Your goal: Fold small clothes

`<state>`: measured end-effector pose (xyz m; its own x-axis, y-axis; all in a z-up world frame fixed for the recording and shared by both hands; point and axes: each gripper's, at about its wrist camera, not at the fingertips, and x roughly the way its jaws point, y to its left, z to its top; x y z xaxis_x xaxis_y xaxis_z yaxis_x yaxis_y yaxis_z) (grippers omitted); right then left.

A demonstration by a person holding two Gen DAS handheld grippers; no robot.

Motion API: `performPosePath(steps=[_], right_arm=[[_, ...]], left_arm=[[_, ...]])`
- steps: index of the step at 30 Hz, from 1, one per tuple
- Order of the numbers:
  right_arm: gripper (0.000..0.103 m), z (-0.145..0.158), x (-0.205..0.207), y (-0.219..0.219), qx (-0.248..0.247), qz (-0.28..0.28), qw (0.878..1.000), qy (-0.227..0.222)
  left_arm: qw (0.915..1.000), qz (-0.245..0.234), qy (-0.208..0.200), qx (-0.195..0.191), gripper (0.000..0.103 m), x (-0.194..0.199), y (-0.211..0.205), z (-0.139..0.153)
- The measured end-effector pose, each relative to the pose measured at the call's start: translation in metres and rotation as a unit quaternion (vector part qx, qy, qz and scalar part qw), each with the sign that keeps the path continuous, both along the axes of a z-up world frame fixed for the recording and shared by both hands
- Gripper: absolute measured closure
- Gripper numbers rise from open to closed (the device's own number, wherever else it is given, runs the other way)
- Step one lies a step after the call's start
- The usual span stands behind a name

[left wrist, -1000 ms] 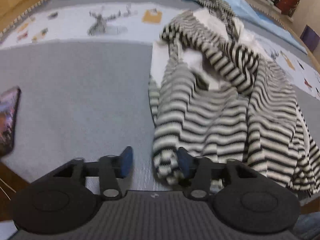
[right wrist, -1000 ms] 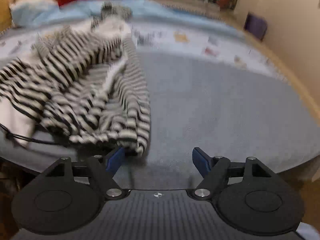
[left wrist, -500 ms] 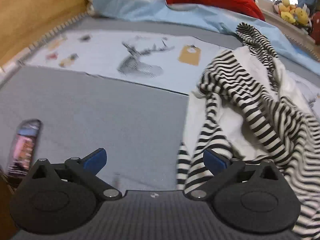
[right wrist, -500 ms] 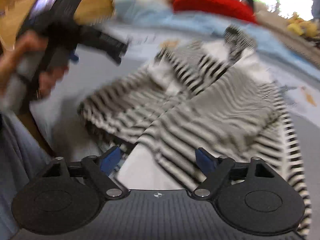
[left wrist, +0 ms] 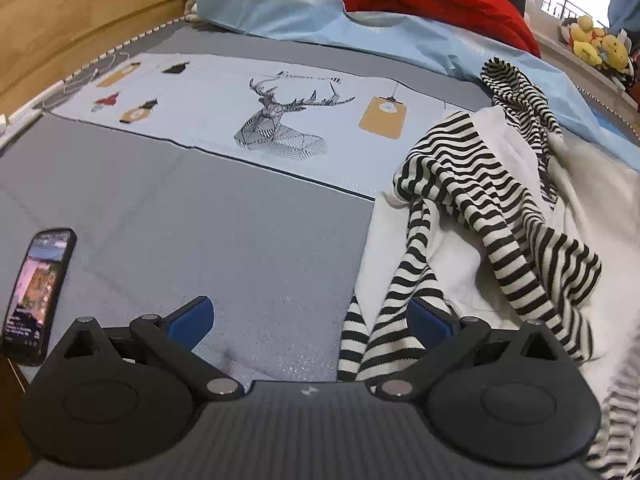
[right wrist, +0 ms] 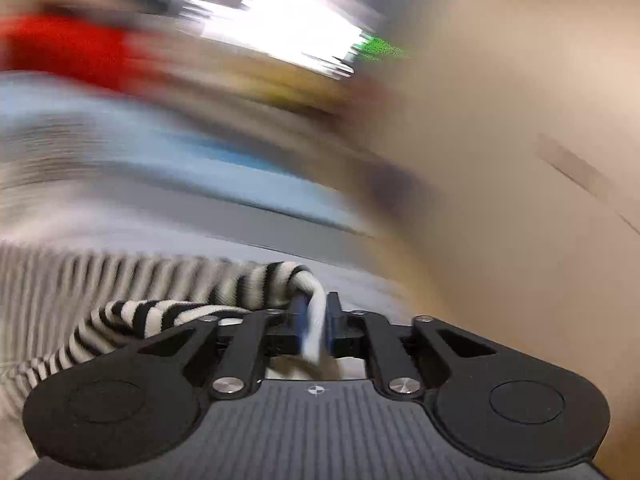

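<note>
The striped garment (left wrist: 492, 216) lies crumpled on the grey bedspread (left wrist: 208, 216), just right of the deer print (left wrist: 276, 120) and well apart from the phone (left wrist: 36, 292) at the bedspread's near left edge. The left gripper (left wrist: 310, 318) hangs wide and grips nothing — a striped strip lies against its right finger. The right gripper (right wrist: 314, 322) pinches a fold of the garment (right wrist: 256, 284); the rest of that view is blurred.

Black-and-white striped garment (left wrist: 496, 216) with white lining lies crumpled on the grey bed cover, lining exposed, one striped sleeve trailing toward the near edge. In the blurred right wrist view, a bunched fold (right wrist: 280, 284) is pinched.
</note>
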<state>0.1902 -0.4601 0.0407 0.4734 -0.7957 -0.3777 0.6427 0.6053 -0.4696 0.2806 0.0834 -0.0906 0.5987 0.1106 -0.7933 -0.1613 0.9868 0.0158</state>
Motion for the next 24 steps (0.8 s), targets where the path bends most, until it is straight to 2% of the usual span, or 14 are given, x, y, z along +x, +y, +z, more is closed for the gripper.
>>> performPosePath(steps=[1,2,3,5,8,10,12,15,16,18,20,21,23,24], right_arm=[[0.059,0.009,-0.007,-0.026,0.011,-0.054,0.998,-0.019],[0.042,0.015,-0.016,-0.038,0.022,-0.062,0.997,-0.041],[0.029,0.016,-0.028,-0.039,0.029,-0.037,0.997,-0.068],[0.022,0.002,-0.046,-0.021,0.049,0.016,0.995,-0.089],[0.022,-0.043,-0.064,0.021,0.142,0.099,0.982,-0.081],[0.022,-0.077,-0.075,0.055,0.217,0.143,0.962,-0.081],[0.023,-0.107,-0.081,0.083,0.286,0.185,0.936,-0.083],[0.027,-0.13,-0.063,0.11,0.353,0.221,0.908,-0.039],[0.027,-0.131,-0.055,0.112,0.355,0.236,0.904,-0.03],[0.026,-0.129,-0.043,0.109,0.316,0.229,0.92,-0.032],[0.026,-0.129,-0.035,0.1,0.274,0.201,0.94,-0.034],[0.026,-0.13,-0.031,0.095,0.267,0.192,0.944,-0.033],[0.026,-0.132,-0.025,0.082,0.274,0.174,0.945,-0.034],[0.026,-0.133,-0.026,0.073,0.281,0.165,0.945,-0.036]], left_arm=[[1.0,0.0,-0.003,0.005,0.0,0.001,-0.001,0.0],[1.0,0.0,-0.005,0.008,0.0,0.002,-0.003,0.0],[0.9999,-0.001,-0.005,0.01,0.0,0.004,-0.005,-0.001],[1.0,-0.005,-0.002,0.005,0.0,0.006,-0.01,-0.001],[0.9994,-0.029,-0.005,-0.016,0.0,0.003,-0.025,0.002],[0.9978,-0.06,-0.012,-0.027,0.0,-0.001,-0.04,0.006],[0.9941,-0.102,-0.02,-0.032,0.0,-0.005,-0.06,0.01],[0.9869,-0.157,-0.024,-0.028,0.0,-0.006,-0.091,0.012],[0.9845,-0.173,-0.023,-0.023,0.0,-0.003,-0.106,0.012],[0.9762,-0.216,-0.019,-0.015,0.0,0.003,-0.137,0.01],[0.962,-0.273,-0.017,0.004,0.0,0.006,-0.172,0.003],[0.9521,-0.305,-0.014,0.017,0.0,0.007,-0.189,-0.003],[0.9247,-0.379,0.01,0.031,0.0,0.01,-0.217,-0.019],[0.9162,-0.398,0.023,0.038,0.0,0.013,-0.225,-0.027]])
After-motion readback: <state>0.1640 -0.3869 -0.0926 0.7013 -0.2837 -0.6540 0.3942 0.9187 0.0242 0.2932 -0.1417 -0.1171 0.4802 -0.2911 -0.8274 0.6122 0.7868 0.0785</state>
